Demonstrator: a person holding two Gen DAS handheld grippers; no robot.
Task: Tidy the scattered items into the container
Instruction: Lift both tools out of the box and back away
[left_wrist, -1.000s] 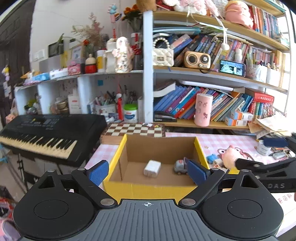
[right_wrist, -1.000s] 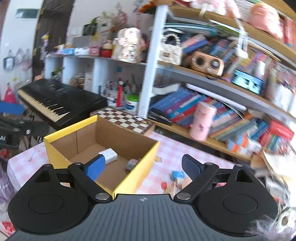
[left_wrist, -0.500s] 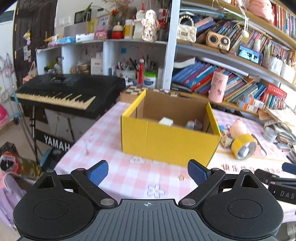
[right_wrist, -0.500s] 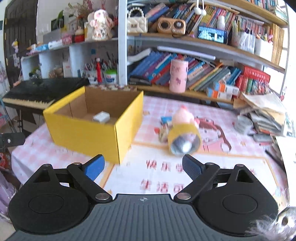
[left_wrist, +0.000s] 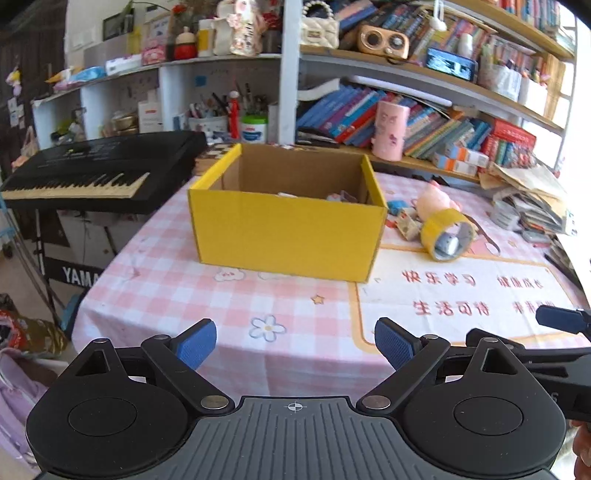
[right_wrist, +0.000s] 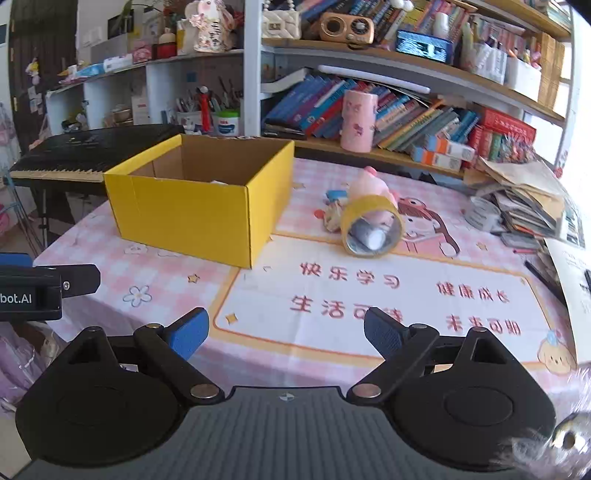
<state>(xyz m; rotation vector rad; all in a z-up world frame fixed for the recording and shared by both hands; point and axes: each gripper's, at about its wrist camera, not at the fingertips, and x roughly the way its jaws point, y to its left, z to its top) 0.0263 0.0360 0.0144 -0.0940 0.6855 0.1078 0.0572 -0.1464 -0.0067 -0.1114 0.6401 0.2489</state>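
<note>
An open yellow cardboard box (left_wrist: 288, 236) (right_wrist: 192, 210) stands on the pink checked tablecloth, with a white item and a small toy just showing inside. To its right lie a roll of yellow tape (left_wrist: 447, 232) (right_wrist: 371, 229), a pink plush pig (left_wrist: 436, 199) (right_wrist: 371, 186) and small bits (left_wrist: 404, 221). My left gripper (left_wrist: 295, 343) hangs open and empty over the table's near edge, well short of the box. My right gripper (right_wrist: 286, 332) is open and empty above the printed mat (right_wrist: 369, 291), with the tape roll ahead of it. The right gripper's side shows at the left wrist view's right edge.
A black keyboard (left_wrist: 99, 170) on a stand sits left of the table. Shelves full of books (right_wrist: 406, 114) and a pink cup (right_wrist: 358, 120) run behind. Stacked papers (right_wrist: 524, 206) crowd the table's right side. The left gripper's body (right_wrist: 37, 291) shows at the left edge.
Both grippers have drawn back from over the box toward the table's near edge and sunk lower. The box now looks farther away. Both stay open and empty.
</note>
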